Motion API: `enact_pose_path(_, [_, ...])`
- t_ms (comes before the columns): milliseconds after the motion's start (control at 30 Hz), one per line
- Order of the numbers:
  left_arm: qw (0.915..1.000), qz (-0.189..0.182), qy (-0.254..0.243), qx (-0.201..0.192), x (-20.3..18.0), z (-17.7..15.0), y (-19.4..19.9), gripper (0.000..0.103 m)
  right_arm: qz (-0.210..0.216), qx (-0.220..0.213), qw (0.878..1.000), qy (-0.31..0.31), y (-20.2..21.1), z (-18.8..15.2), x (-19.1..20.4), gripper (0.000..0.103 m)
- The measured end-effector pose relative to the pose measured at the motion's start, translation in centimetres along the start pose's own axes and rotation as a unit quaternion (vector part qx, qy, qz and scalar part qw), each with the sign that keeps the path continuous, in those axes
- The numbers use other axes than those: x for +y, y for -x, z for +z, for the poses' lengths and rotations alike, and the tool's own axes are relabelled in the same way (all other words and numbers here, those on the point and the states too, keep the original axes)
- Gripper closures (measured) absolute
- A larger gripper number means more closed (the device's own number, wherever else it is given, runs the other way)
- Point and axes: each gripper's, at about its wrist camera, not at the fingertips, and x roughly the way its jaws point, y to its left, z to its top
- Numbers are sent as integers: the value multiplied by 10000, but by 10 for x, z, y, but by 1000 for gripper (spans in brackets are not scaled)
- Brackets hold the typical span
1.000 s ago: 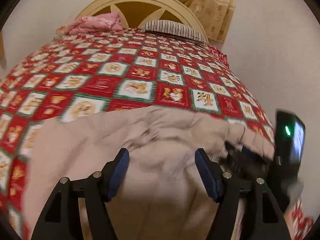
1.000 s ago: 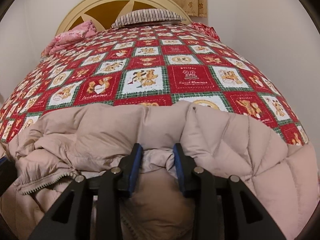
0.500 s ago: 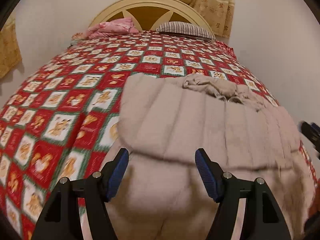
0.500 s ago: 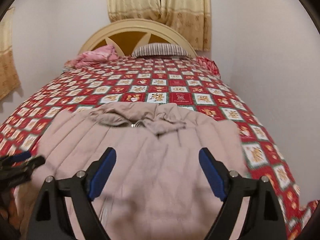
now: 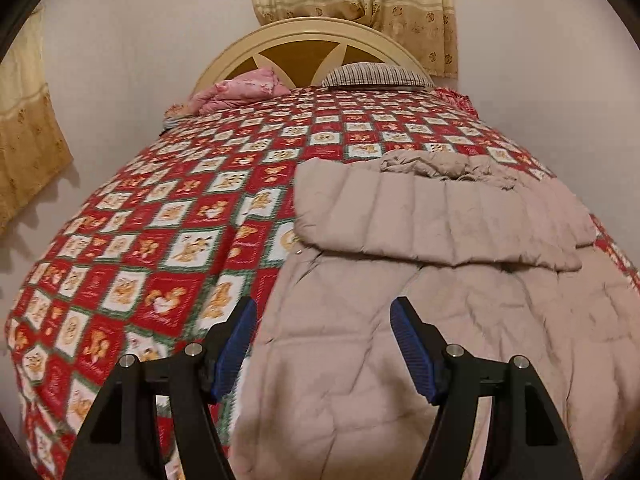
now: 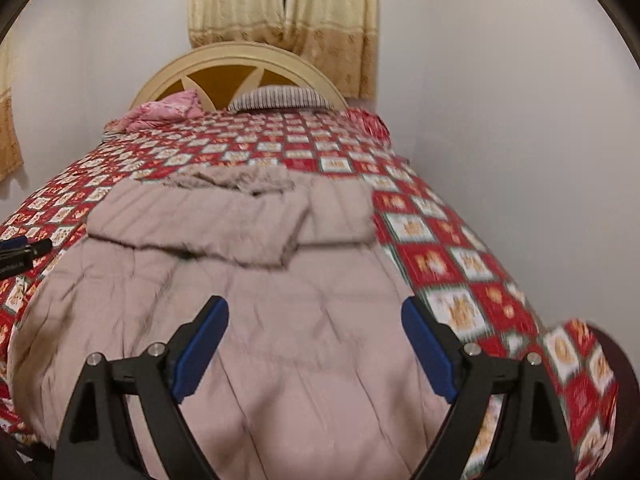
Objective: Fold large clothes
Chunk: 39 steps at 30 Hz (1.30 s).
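Note:
A large beige quilted puffer coat [image 5: 420, 320] lies spread on the bed, with its sleeves folded across its upper half [image 5: 440, 220]. It also shows in the right wrist view [image 6: 260, 300]. My left gripper [image 5: 323, 344] is open and empty, held above the coat's lower left part. My right gripper [image 6: 315, 348] is open and empty, held above the coat's lower middle. The tip of the left gripper shows at the left edge of the right wrist view [image 6: 24, 250].
The bed has a red, green and white patchwork cover [image 5: 160, 240]. A pink blanket [image 5: 240, 90] and a striped pillow [image 5: 376, 74] lie by the cream headboard [image 5: 308, 36]. Walls stand close on both sides, with yellow curtains [image 6: 288, 12] behind.
My right gripper has let go of the coat and opened wide. Both grippers have pulled back and up from the coat, which now lies with its sleeves folded over.

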Motion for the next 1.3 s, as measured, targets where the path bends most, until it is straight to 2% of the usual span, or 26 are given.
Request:
enact_pose_path(200, [9999, -41, -166, 7, 12, -29, 13, 33, -307, 249, 9988, -295, 28, -30, -44, 13])
enact_pose_path(400, [9969, -777, 83, 38, 51, -76, 28, 33, -337, 504, 9962, -623, 45, -50, -86, 13])
enact_pose_path(500, [9934, -1137, 145, 56, 63, -99, 35, 33, -200, 603, 9938, -910, 45, -60, -105, 13])
enact_pose_path(600, [9809, -1892, 381, 261, 75, -118, 37, 33, 176, 718, 9891, -1274, 41, -70, -115, 13])
enact_pose_path(667, [9730, -2212, 545, 372, 78, -125, 35, 33, 529, 717, 9872, -1321, 36, -74, -111, 13])
enact_pose_path(733, [9686, -2331, 723, 483, 82, -131, 30, 33, 653, 847, 9878, -1132, 28, -79, -101, 13])
enact_pose_path(833, [9622, -2419, 1044, 689, 91, -138, 19, 33, 579, 1129, 9886, -815, 12, -89, -85, 14])
enact_pose_path(900, [9550, -2610, 1252, 650, 97, -144, 19, 33, 688, 1346, 9851, -819, 3, -97, -80, 15])
enact_pose_path(1000, [9391, -3055, 1426, 668, 98, -150, 20, 33, 968, 1650, 9776, -882, -6, -106, -75, 26])
enact_pose_path(1033, [9342, -3188, 1448, 687, 96, -153, 20, 33, 985, 1653, 9776, -848, -6, -107, -73, 32])
enact_pose_path(1067, [9326, -3241, 1431, 690, 93, -153, 20, 33, 990, 1626, 9788, -753, -4, -108, -71, 43])
enact_pose_path(1167, [9315, -3307, 1338, 701, 87, -154, 22, 34, 976, 1596, 9804, -623, 1, -107, -73, 67])
enact_pose_path(1233, [9277, -3396, 1386, 701, 91, -156, 22, 34, 1010, 1578, 9801, -655, 1, -108, -76, 70])
enact_pose_path(1300, [9253, -3426, 1474, 696, 92, -157, 21, 42, 1039, 1583, 9792, -726, -1, -109, -78, 70])
